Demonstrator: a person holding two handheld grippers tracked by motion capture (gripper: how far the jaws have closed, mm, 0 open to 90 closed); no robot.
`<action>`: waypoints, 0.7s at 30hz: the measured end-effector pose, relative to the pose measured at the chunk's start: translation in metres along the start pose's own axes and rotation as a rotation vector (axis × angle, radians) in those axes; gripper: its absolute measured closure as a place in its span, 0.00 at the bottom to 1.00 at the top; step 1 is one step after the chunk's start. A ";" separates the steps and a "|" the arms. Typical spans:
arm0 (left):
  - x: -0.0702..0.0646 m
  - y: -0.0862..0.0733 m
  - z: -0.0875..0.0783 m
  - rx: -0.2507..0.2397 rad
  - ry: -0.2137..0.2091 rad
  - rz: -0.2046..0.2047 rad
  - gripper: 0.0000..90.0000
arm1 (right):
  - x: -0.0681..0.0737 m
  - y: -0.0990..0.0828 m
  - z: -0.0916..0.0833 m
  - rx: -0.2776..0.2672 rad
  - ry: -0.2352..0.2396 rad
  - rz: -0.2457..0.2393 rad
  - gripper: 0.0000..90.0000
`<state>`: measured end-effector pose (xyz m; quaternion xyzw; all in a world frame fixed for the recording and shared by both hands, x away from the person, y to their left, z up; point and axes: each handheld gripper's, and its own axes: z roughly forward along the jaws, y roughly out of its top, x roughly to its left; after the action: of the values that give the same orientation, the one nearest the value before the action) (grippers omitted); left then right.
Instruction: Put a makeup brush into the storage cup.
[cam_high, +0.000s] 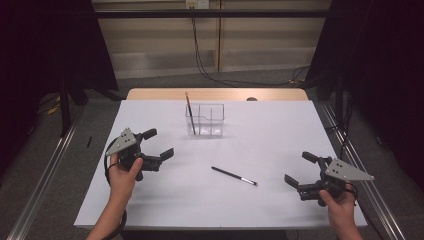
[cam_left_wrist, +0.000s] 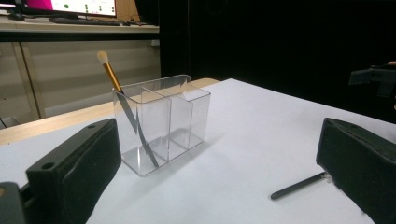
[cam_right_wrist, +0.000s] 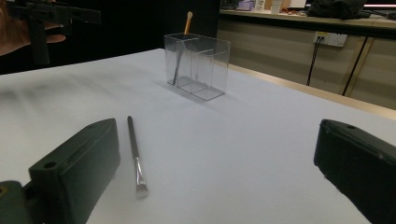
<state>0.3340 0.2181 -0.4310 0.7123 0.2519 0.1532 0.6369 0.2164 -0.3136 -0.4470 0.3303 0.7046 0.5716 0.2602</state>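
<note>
Standing near the far middle of the white table (cam_high: 280, 200), a clear acrylic organiser (cam_high: 205, 120) with three compartments holds one gold-handled makeup brush (cam_high: 189, 112), which leans in the end compartment on the person's left with its pale bristle tip up and above the rim; the other two compartments hold nothing. A second, black-handled brush (cam_high: 233, 176) lies flat on the table nearer the person, between the two grippers and well apart from the organiser, its silver ferrule and bristle end pointing toward the right gripper (cam_high: 300, 169). That gripper, held in the right hand (cam_high: 341, 202) at the table's right front, has its jaws spread wide with nothing between them and touches neither brush. The left gripper (cam_high: 159, 143), held in the left hand (cam_high: 122, 175), is likewise spread wide and grips nothing. From the left gripper view, the organiser's dividers and the slant of the gold brush (cam_left_wrist: 122, 98) read clearly, and the black brush's handle end (cam_left_wrist: 299, 185) peeks beside the far jaw. From the right gripper view, the black brush (cam_right_wrist: 135, 154) lies just beside one jaw, bristles nearest the camera, with the organiser (cam_right_wrist: 198, 65) farther off.
</note>
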 end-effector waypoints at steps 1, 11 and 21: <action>0.000 0.000 -0.001 0.003 0.000 -0.001 0.00 | 0.000 0.000 0.000 0.000 0.000 0.000 0.00; 0.004 -0.006 -0.016 0.017 0.017 0.009 0.00 | 0.001 0.000 0.004 0.002 0.009 -0.004 0.00; 0.000 -0.008 -0.026 0.018 0.011 0.016 0.00 | 0.001 0.001 0.007 -0.001 0.020 -0.006 0.00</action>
<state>0.3193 0.2401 -0.4353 0.7192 0.2511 0.1601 0.6277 0.2212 -0.3081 -0.4473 0.3223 0.7078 0.5745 0.2550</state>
